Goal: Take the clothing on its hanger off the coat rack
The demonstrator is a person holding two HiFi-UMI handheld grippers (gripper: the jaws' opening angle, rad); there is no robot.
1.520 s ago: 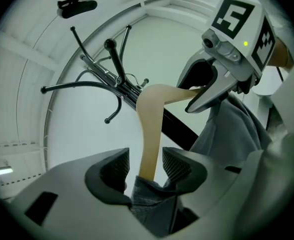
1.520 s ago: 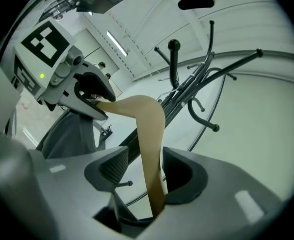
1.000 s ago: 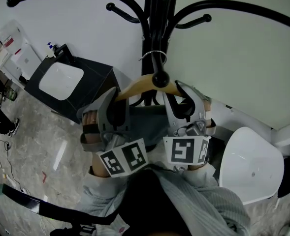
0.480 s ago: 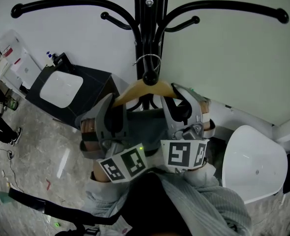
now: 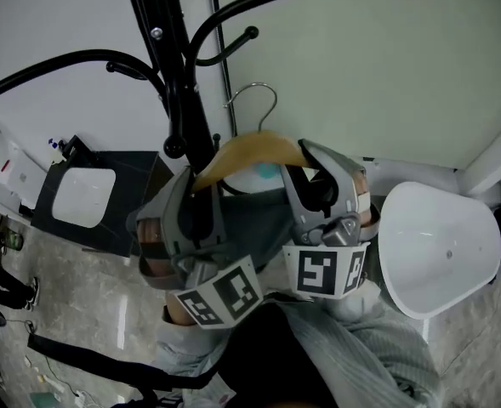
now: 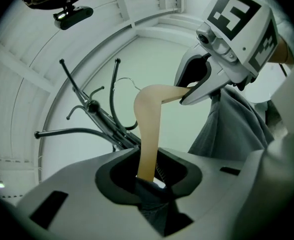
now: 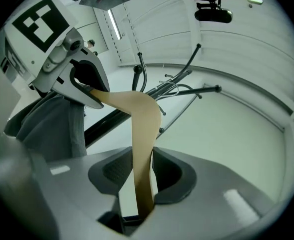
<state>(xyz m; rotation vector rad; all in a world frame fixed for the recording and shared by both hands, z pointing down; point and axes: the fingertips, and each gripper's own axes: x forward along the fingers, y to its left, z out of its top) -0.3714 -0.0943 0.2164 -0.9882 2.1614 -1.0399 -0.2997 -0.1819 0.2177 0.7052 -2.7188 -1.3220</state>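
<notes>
Wall (image 5: 386, 58) behind; hanger (image 5: 250, 150) between hand-held grippers (image 5: 201, 175) (image 5: 306, 156)

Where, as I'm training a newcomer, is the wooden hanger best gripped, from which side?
Grip the wooden hanger on its two sloping arms, either side of the wire hook, from below: they are thin, and the left gripper and right gripper hold it balanced.

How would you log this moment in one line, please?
left gripper shut on hanger | right gripper shut on hanger | hook off coat rack | clothing on hanger
</notes>
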